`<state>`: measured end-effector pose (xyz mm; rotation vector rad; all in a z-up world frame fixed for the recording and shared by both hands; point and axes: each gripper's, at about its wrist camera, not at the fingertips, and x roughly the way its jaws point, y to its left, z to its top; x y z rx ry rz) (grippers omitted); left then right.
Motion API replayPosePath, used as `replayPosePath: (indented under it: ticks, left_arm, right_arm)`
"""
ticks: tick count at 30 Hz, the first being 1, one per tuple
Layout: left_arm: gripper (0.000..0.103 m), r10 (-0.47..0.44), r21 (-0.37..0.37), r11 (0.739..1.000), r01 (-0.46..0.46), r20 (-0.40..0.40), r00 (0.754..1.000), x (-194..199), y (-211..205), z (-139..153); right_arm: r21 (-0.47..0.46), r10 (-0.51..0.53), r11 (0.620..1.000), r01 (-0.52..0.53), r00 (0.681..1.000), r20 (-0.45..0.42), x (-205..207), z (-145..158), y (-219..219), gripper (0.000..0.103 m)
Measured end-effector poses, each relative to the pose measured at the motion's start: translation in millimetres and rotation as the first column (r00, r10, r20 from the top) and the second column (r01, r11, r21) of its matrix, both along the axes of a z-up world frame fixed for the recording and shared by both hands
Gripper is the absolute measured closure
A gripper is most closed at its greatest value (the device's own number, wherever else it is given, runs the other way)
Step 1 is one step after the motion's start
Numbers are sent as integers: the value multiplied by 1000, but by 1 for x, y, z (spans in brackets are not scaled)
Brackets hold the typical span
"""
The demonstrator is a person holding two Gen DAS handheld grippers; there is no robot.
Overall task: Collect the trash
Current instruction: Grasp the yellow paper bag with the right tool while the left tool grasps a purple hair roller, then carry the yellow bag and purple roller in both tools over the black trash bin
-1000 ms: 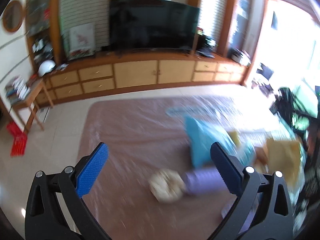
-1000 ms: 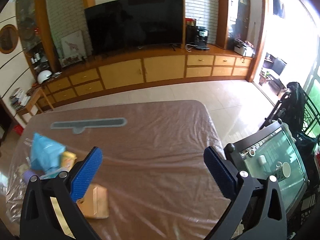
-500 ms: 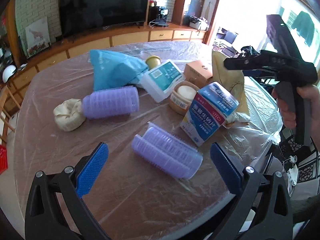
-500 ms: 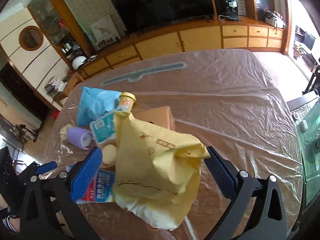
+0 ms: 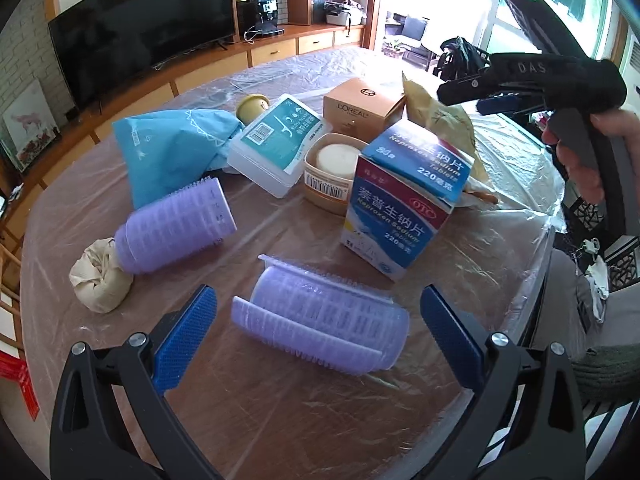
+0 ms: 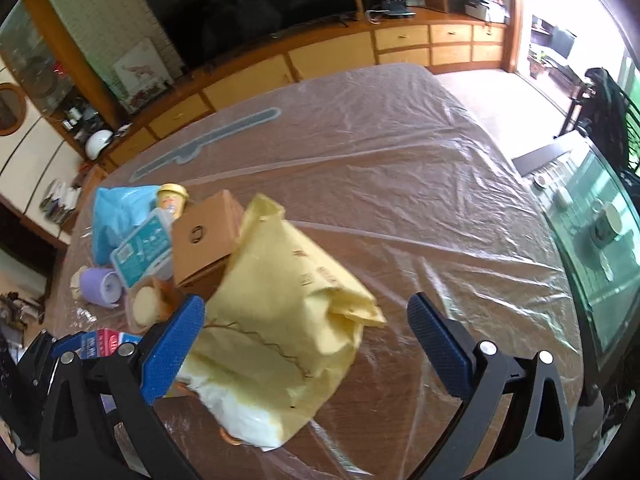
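**Nothing collected yet, whole pile's still on the counter**

Your left gripper (image 5: 316, 320) is spread wide and empty, straddling the purple roller (image 5: 320, 320) lying near the counter's (image 5: 400, 412) front edge. Your right gripper (image 6: 304, 336) is just as wide open, holding nothing, with the yellow paper bag (image 6: 288, 320) between its fingers near that same edge. The medicine box (image 5: 400, 204), blue pouch (image 5: 168, 148) and the rest sit untouched. No bin in sight, so basically everything's left to do.
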<state>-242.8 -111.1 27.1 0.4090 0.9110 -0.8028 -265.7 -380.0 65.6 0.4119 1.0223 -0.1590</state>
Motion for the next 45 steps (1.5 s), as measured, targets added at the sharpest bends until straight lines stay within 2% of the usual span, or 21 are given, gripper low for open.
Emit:
replayPosePath:
  ticks: [3,7,12,15,16,18,20,21,25,30,33,37,45]
  left_arm:
    - [2,11,2,1000,-11,14,1000,0,-4,-1]
    - [1,11,-15,1000,-10,37,999,-4,-3,1]
    - [1,2,-12,1000,-2,35,999,-3,-13,1]
    - [2,-14,6,1000,14,43,999,-3,-17,-1]
    - [2,-20,8,1000,19,38,999,-3,-17,-2]
    - [2,-30,7,1000,30,27,999,-3,-19,-4]
    - [8,-35,7,999,35,30,999,-4,-17,-6]
    - [16,-36,11,999,36,29,999,-4,-17,-7]
    - [16,-39,-9,999,40,14,999,-5,-14,-7]
    - [16,-18,-32,999,19,28,999,-8,-5,2]
    - [16,11,-76,997,-11,2,1000,-7,3,7]
    - [16,45,-105,994,-44,7,999,-10,8,14]
    - [16,74,-154,985,-72,7,997,-14,20,34]
  right_arm:
    - [120,-88,988,93,995,-40,-7,0,-16,4]
    - [279,-144,945,171,983,-115,-9,-17,-23,4]
    - [343,-146,918,199,974,-174,9,-36,-20,5]
    - [317,-128,931,182,975,-184,24,-38,-12,7]
    - [308,-121,935,174,975,-184,28,-36,-10,13]
    - [312,-111,936,163,978,-178,30,-34,-8,21]
    - [329,-114,930,165,979,-170,30,-35,-8,26]
    - [339,-112,927,162,980,-162,28,-37,-10,29]
    - [384,-117,910,154,986,-119,17,-42,-18,36]
    - [501,-131,853,144,989,-61,-2,-44,-33,37]
    - [519,-143,843,138,989,-30,-11,-41,-38,37]
    - [552,-148,826,118,989,10,-21,-35,-44,37]
    - [505,-64,863,4,993,102,-43,-5,-40,37]
